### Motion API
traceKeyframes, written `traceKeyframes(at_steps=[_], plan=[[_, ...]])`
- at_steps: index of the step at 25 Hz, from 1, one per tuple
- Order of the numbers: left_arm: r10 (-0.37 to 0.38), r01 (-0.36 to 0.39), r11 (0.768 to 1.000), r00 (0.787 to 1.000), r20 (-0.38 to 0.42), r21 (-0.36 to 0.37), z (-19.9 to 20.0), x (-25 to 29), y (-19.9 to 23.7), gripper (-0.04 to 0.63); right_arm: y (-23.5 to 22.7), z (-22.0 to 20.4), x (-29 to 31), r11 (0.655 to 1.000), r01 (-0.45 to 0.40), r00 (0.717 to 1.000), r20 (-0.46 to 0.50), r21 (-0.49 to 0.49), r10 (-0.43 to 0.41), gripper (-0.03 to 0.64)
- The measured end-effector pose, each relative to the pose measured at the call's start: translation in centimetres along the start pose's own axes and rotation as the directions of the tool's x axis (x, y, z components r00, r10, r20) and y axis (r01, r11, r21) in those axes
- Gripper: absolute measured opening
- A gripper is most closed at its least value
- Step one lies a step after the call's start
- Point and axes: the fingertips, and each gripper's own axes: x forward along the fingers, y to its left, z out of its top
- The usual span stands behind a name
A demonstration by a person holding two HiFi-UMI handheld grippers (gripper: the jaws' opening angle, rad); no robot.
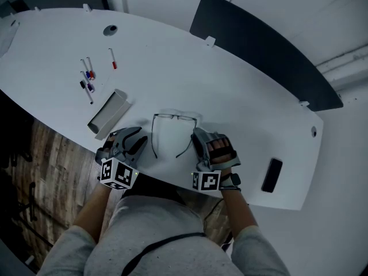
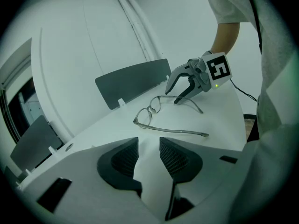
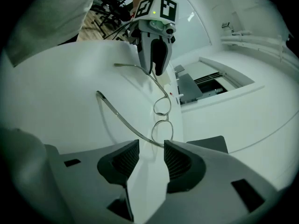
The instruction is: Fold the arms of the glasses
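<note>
A pair of thin-framed glasses (image 1: 174,117) lies on the white table (image 1: 241,108) near its front edge, both arms unfolded and pointing toward me. My left gripper (image 1: 137,138) sits just left of the left arm, jaws open and empty. My right gripper (image 1: 198,135) is beside the right arm, also open with nothing between its pads. In the left gripper view the glasses (image 2: 154,111) lie ahead of the open left gripper (image 2: 148,146), with the right gripper (image 2: 175,96) by the far arm. In the right gripper view one arm of the glasses (image 3: 161,113) runs close past the open right gripper (image 3: 151,148).
A grey holder (image 1: 108,112) and several markers (image 1: 87,76) lie at the left of the table. A black phone (image 1: 272,175) lies at the right. A dark divider panel (image 1: 259,45) stands along the far edge. The table's front edge is right under my hands.
</note>
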Motion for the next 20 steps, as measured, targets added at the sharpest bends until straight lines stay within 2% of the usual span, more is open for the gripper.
traceKeyframes(at_steps=[2,6,13,16,20], plan=[[-0.008,0.008,1.000,1.000,-0.003,0.005,-0.2,0.2,0.1,0.140,0.0,-0.1,0.1,1.000,0.015,1.000,-0.003,-0.004,-0.015,0.168],[-0.018,0.019,1.000,1.000,-0.013,0.021,-0.5,0.5,0.1,0.149,-0.4,0.1,-0.1,0.999,0.043,0.999,0.021,0.023,-0.044,0.108],[-0.027,0.028,0.999,1.000,-0.013,0.031,-0.4,0.9,0.1,0.153,-0.4,0.4,-0.1,0.998,0.053,0.997,0.062,0.018,-0.054,0.104],[-0.029,0.029,0.999,1.000,-0.009,0.038,-0.2,0.9,0.1,0.153,-1.1,0.7,-0.3,0.996,0.075,0.994,0.079,0.050,-0.079,0.061],[-0.007,0.007,0.999,1.000,-0.005,0.038,-0.2,0.7,0.7,0.163,-2.1,1.1,-0.9,0.990,0.074,0.989,0.122,0.120,-0.089,0.039]])
